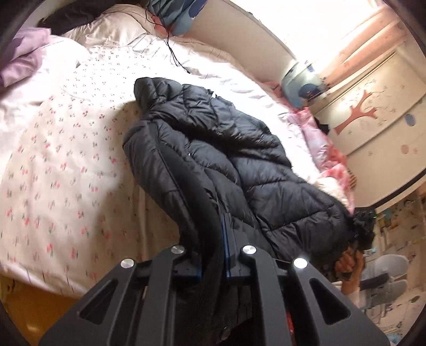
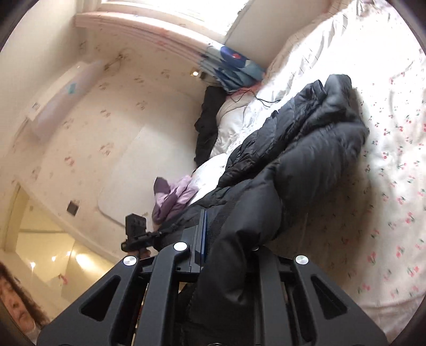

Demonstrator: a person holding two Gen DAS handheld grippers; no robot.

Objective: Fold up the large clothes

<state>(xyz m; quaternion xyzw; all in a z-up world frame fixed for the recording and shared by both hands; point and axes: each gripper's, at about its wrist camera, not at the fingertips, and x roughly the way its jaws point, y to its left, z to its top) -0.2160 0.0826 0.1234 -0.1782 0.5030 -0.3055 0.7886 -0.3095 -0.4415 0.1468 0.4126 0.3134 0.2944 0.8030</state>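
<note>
A black quilted puffer jacket (image 1: 239, 149) lies lengthwise on a bed (image 1: 53, 159) covered by a white sheet with small pink flowers. My left gripper (image 1: 218, 229) is shut on a dark edge strip at the jacket's near end and holds it lifted. At the right of that view a hand holds my right gripper (image 1: 364, 229) against the jacket's other near corner. In the right wrist view the jacket (image 2: 306, 149) drapes over my right gripper (image 2: 213, 226), which is shut on the fabric; one blue-edged finger shows, the other is hidden. My left gripper (image 2: 135, 234) shows beyond it.
A lilac garment (image 1: 21, 58) (image 2: 173, 197) and a black one (image 2: 207, 125) lie at the bed's head, with a black cable (image 1: 170, 45) beside blue cushions (image 1: 175, 16). A pink blanket (image 1: 319, 143) and a wardrobe (image 1: 367, 111) flank the far side. Wooden floor (image 1: 26, 306) borders the near edge.
</note>
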